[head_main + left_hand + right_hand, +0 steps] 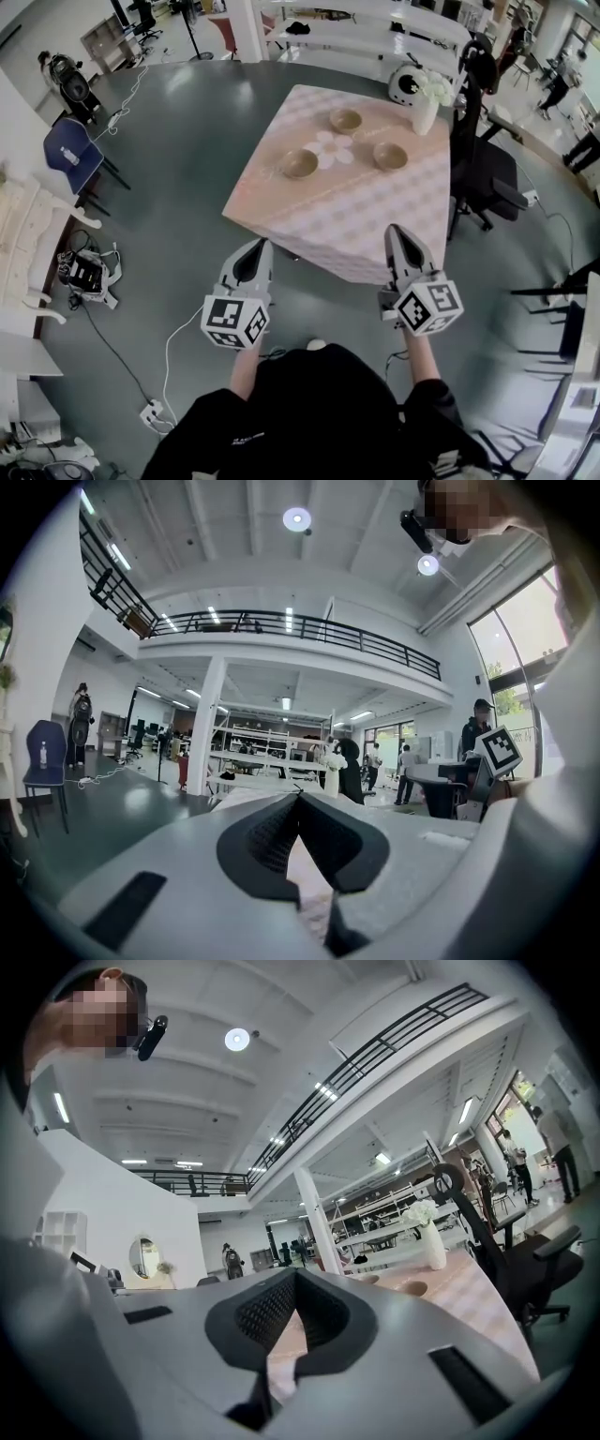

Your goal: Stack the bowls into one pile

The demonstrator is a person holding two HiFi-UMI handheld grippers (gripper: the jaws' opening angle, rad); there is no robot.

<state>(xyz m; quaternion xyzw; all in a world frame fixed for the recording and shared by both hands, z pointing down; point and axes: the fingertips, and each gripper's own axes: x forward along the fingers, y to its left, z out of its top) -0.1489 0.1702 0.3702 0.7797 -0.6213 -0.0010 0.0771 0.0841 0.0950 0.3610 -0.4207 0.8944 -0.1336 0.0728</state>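
The three bowls sit apart on the worktop (361, 217), ringed round a printed flower (333, 148): left bowl (300, 163), right bowl (390, 156), far bowl (346, 120). Both tongs hang short of the near edge, empty, tips pressed together: left tongs (260, 247), right tongs (397, 231). The left bowl lies at 1 o'clock of the left tongs, the right bowl at 12 of the right tongs, each likely the nearer pairing. Round bowls give no long axis. No writing is legible, only square markers on the cubes (234, 322).
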